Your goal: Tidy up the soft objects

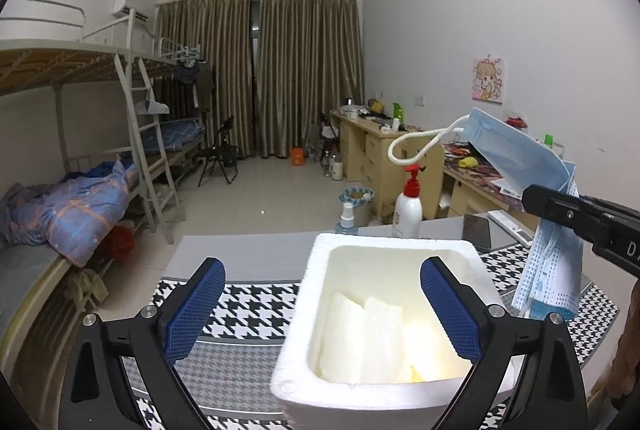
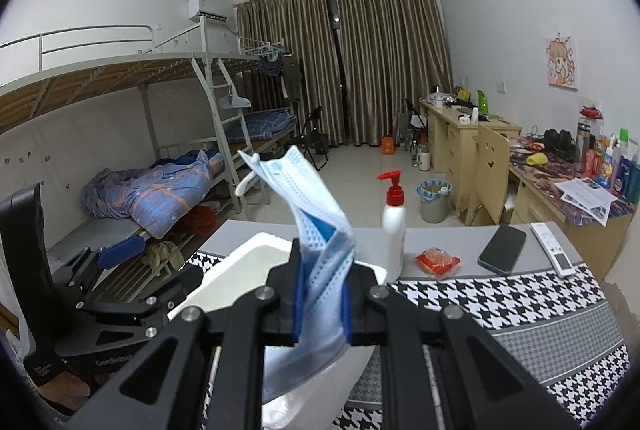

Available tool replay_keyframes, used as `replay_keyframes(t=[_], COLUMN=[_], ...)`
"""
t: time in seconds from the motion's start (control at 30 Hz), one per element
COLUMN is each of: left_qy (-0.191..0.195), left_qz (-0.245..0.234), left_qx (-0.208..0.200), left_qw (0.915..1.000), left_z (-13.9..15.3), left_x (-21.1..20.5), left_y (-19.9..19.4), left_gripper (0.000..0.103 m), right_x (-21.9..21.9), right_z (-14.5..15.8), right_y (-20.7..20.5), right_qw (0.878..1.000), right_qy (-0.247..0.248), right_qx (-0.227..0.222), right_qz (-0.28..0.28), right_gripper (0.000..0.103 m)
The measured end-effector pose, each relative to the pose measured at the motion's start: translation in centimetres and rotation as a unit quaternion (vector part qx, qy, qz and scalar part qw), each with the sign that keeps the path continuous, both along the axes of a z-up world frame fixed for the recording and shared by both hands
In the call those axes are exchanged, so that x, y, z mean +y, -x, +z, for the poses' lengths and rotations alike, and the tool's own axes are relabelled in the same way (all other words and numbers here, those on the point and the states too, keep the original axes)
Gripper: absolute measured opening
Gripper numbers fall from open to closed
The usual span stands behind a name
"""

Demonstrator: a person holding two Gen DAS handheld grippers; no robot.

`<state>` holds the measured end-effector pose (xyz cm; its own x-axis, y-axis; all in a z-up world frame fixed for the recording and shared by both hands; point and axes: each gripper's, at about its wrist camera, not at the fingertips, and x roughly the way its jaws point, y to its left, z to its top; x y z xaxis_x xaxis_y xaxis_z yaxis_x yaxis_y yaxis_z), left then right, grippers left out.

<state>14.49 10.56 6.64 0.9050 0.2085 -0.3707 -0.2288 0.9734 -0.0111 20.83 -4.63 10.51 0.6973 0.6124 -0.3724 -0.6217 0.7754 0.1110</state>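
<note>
A white foam box (image 1: 304, 382) stands on the houndstooth cloth, with white soft pads (image 1: 360, 334) lying inside it. My left gripper (image 1: 324, 310) is open wide over the box. One blue pad hangs left of the box wall and the other above the inside, with nothing pressed between them. My right gripper (image 2: 322, 294) is shut on a bunch of blue face masks (image 2: 316, 197). It holds them just right of and above the box (image 2: 248, 262). From the left wrist view the masks (image 1: 516, 153) stick up from the right gripper (image 1: 552, 203), a white ear loop curling out.
Behind the box stand a white pump bottle (image 2: 394, 230) and a small spray bottle (image 1: 346, 220). A red packet (image 2: 437, 261), a dark phone (image 2: 502, 249) and a white remote (image 2: 554, 250) lie at the table's far right. Bunk beds stand left, desks right.
</note>
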Motion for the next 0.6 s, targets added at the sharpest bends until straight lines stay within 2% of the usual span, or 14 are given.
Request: replay_keyframes(t=[0.2, 0.6], left_qy=[-0.004, -0.007], left_qz=[0.012, 0.032], left_qx=[-0.005, -0.014], left_qw=[0.9999, 0.9994], left_z=[-0.1, -0.3], left_x=[0.7, 2.0], left_y=[0.6, 1.8], left_gripper=[0.101, 0.101], right_x=[1.2, 3.7], right_z=[0.1, -2.1], right_y=[-0.2, -0.7], right_qw=[1.0, 0.998], right_qy=[0.004, 0.048], right_qx=[-0.003, 0.014], right_qz=[0.008, 0.027], right_gripper=[0.018, 0.019])
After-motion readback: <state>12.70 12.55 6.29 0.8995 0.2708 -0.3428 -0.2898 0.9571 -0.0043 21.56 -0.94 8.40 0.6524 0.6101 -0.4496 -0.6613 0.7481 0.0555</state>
